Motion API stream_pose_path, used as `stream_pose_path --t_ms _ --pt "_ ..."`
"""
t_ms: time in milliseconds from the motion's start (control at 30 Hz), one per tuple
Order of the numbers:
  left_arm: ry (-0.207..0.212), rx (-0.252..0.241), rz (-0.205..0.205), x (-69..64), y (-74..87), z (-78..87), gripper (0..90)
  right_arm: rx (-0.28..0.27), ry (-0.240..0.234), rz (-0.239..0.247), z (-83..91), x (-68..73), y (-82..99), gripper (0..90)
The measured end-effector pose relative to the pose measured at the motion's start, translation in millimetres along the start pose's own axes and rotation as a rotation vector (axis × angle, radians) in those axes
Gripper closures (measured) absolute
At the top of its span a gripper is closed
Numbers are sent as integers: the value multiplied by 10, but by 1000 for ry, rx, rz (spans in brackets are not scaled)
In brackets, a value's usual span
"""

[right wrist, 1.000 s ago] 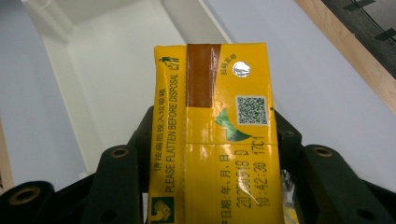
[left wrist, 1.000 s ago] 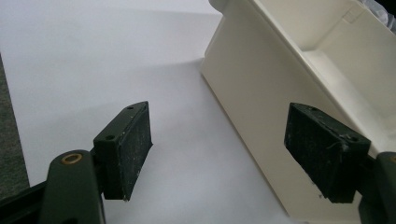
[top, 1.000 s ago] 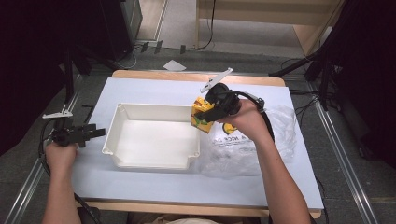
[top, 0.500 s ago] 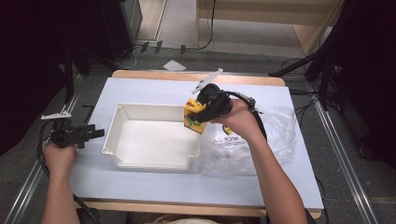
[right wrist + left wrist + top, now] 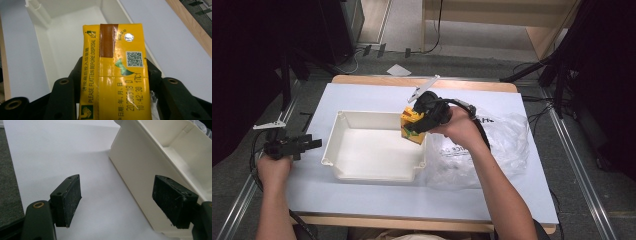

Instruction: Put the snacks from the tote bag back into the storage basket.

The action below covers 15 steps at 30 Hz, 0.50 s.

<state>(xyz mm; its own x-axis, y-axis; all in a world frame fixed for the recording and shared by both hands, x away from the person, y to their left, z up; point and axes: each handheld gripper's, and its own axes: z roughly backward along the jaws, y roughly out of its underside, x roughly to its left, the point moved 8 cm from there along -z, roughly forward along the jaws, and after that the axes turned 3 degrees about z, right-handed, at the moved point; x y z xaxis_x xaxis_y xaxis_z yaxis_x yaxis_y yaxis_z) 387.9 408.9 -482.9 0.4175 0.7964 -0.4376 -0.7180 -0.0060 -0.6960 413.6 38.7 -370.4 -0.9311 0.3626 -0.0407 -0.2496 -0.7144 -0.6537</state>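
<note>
High view: the right gripper (image 5: pixel 414 125) grips a yellow drink carton (image 5: pixel 412 126) and holds it in the air over the right end of the white plastic tray (image 5: pixel 343 165), just above the tray's right wall. The carton is clear of the tray floor and tilted. To the right of the tray lies a crumpled clear plastic bag (image 5: pixel 507 145) on the pale blue table top (image 5: pixel 362 97); the right forearm passes over the bag.

Right gripper view: the two black jaws stand about half open, pressed against the carton's (image 5: pixel 115 72) two narrow sides, one at each side. The carton's top faces the camera, with a brown strip, a foil straw spot, a QR code and printed date figures. Beyond it lies the inside of the tray (image 5: pixel 62 52), with the table top on either side.

At the left edge of the table, the left gripper (image 5: pixel 312 144) is held level, just beside the tray's left wall but apart from it. Left gripper view: its jaws are wide apart with nothing between them, the table top below and the tray's outer wall (image 5: pixel 135 170) close by the right-hand jaw.
</note>
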Motion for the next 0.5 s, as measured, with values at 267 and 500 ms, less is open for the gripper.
stream_pose_path --t_ms 267,500 --pt "-1 -4 4 3 7 11 243 -26 -1 1 -147 11 -41 523" --pt "-1 -5 4 12 14 21 243 9 1 -20 -360 -33 19 523"
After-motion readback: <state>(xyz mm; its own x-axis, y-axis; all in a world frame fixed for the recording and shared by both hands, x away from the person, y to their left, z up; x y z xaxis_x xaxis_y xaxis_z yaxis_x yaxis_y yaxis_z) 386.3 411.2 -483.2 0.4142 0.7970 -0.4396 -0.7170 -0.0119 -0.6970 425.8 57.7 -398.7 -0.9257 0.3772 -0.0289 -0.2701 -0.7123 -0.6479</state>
